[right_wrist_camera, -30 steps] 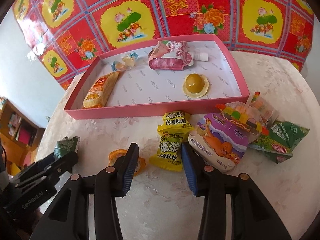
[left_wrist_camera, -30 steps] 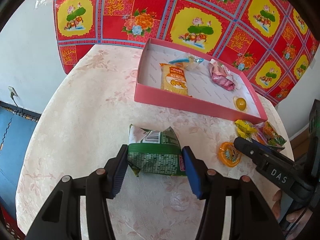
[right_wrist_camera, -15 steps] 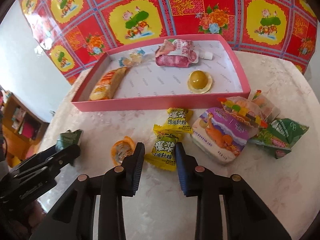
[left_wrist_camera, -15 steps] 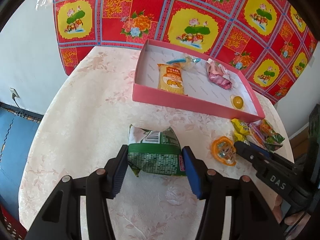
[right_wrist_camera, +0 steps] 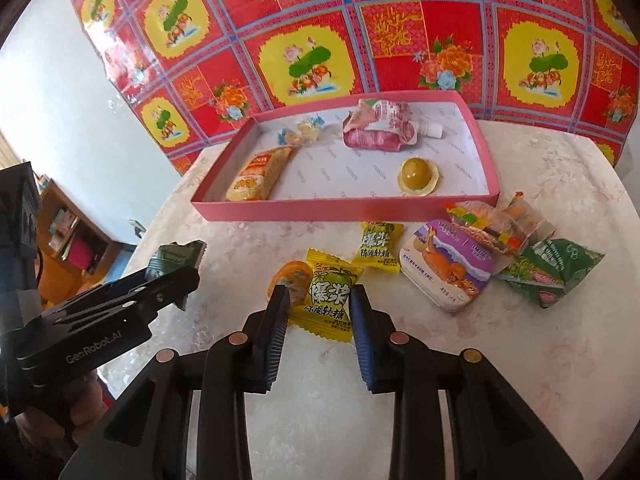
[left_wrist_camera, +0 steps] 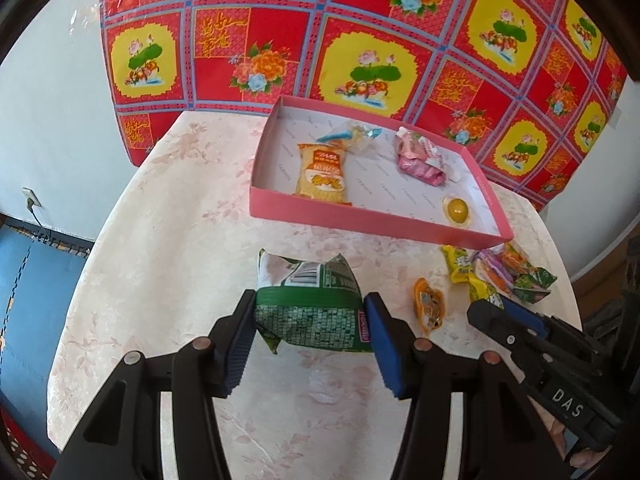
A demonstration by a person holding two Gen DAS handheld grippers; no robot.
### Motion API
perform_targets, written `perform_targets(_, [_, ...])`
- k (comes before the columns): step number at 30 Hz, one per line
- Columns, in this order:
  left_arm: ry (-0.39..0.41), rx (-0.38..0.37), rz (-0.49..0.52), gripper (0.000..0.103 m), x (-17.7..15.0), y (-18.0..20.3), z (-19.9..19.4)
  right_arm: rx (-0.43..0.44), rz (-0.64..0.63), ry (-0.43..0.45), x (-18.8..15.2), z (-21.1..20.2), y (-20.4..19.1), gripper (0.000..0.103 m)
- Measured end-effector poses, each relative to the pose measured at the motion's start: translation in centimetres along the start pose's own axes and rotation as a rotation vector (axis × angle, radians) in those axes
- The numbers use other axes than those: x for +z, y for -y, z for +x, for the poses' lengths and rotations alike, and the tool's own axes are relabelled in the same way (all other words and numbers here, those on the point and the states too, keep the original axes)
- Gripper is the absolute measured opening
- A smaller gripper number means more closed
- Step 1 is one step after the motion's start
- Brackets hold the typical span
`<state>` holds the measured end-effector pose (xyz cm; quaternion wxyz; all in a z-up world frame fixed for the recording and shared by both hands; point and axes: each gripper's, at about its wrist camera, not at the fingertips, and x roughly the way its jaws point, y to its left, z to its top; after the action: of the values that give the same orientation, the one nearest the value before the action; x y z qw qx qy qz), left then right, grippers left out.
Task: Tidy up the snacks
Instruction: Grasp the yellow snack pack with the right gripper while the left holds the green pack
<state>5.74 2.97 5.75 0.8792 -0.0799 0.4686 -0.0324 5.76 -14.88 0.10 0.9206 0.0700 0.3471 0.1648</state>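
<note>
My left gripper (left_wrist_camera: 310, 312) is shut on a green snack packet (left_wrist_camera: 310, 308) and holds it above the table, in front of the pink tray (left_wrist_camera: 360, 218). My right gripper (right_wrist_camera: 320, 304) is shut on a yellow candy packet (right_wrist_camera: 330, 300), lifted off the table. The tray (right_wrist_camera: 320, 210) holds an orange-yellow packet (right_wrist_camera: 258, 176), a pink pouch (right_wrist_camera: 378, 128), a yellow jelly cup (right_wrist_camera: 418, 174) and small wrapped candies (right_wrist_camera: 300, 132). The left gripper also shows at the left of the right wrist view (right_wrist_camera: 176, 276).
On the table lie a second yellow candy (right_wrist_camera: 378, 244), an orange jelly cup (right_wrist_camera: 292, 274), a purple tin (right_wrist_camera: 448, 264), a clear pack of coloured sweets (right_wrist_camera: 492, 222) and a green packet (right_wrist_camera: 552, 268). A red flowered cloth (right_wrist_camera: 400, 40) hangs behind. The table edge curves at the left.
My right gripper closed on the yellow candy packet and lifted it. My left gripper rose and drew back a little with the green packet.
</note>
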Motion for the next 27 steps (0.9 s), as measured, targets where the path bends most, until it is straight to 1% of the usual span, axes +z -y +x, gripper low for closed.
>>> perform_targets(14, [0.009,-0.008,0.035,0.056,1.7,2.0,-0.3,0.008,-0.01,0.028,1.7,-1.5,1.1,0.032])
perform_targets(21, [0.019,-0.022,0.067,0.056,3.2,3.3,0.2,0.0,0.008,0.042,3.0,-1.7,2.1,0.032])
perform_targets(24, [0.013,-0.042,0.078,0.056,3.9,3.8,0.8,-0.005,0.021,0.045,3.6,-1.6,2.6,0.032])
perform_targets(27, [0.011,-0.044,0.086,0.056,4.7,4.2,1.5,-0.012,0.032,0.048,4.1,-1.4,3.1,0.032])
